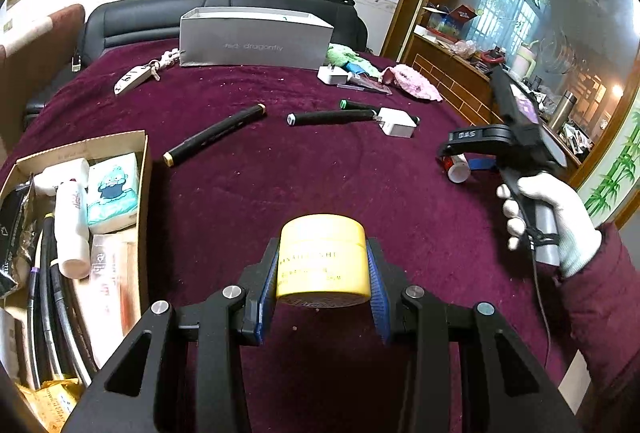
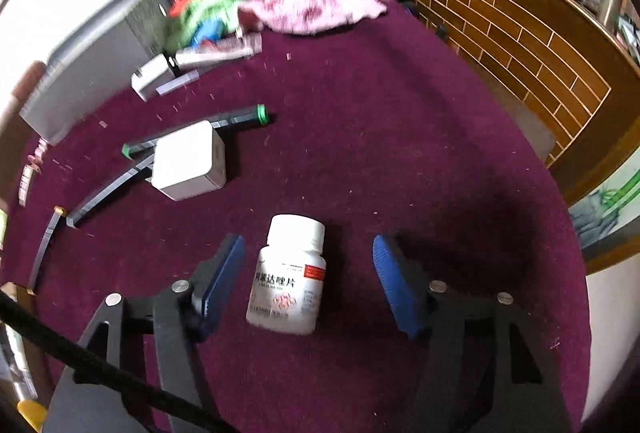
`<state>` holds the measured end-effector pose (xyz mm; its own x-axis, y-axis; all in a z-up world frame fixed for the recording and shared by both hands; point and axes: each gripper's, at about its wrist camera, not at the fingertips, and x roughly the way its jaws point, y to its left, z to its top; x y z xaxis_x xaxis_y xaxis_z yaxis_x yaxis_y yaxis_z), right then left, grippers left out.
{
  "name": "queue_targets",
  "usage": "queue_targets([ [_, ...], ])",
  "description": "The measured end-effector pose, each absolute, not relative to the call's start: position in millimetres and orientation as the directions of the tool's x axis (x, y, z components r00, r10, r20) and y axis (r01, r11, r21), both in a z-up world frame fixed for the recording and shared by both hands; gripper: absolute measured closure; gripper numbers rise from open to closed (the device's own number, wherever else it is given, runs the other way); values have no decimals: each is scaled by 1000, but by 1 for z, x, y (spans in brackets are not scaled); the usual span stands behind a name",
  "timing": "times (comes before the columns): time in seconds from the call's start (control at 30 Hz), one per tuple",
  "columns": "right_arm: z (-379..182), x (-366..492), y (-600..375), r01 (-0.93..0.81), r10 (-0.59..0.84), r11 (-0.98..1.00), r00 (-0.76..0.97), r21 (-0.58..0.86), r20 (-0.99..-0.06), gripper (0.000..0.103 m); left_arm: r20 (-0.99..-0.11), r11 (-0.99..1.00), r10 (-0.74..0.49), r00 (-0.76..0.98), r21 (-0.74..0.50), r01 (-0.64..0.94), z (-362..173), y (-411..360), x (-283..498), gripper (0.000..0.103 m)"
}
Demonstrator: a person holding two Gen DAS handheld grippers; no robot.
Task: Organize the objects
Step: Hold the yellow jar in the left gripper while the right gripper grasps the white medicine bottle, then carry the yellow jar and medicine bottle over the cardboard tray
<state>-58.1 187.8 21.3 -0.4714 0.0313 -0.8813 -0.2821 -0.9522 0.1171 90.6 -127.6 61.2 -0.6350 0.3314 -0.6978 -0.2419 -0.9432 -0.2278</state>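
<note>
Left claw (image 1: 322, 273) clamped on yellow jar (image 1: 322, 259), right claw (image 2: 308, 281) apart around white pill bottle (image 2: 290, 277), label blurred.

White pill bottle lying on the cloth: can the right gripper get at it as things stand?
Probably yes: the white pill bottle lies between the right gripper's open pads, untouched, with nothing in between.

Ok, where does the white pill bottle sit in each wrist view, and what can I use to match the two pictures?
Left wrist view: the white pill bottle lies at the right, partly hidden beneath the right gripper.
Right wrist view: the bottle lies low in the centre on the purple cloth, between the open blue pads, not touching either.
Shared landmark: the white charger block resting on the black pens.
</note>
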Motion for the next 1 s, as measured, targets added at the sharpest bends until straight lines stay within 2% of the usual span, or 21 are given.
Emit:
queue_targets([
  [0.07,12,-62,186,-294,58,-952,-438,83,-897,43,-699,-942,334,-633,-231,-242,61,-128,91,69],
  [0.2,16,-60,183,-285,79,-957,-450,59,-889,70,-699,-941,339,-630,-238,-242,59,-129,92,69],
  [0.67,26,-18,184,-255,-71,-944,-461,209,-884,71,-695,-940,341,-633,-243,-240,62,-132,115,69],
  [1.0,46,33,136,-132,-195,-947,-485,292,-852,70,-684,-947,321,-655,-248,-206,70,-148,141,69],
])
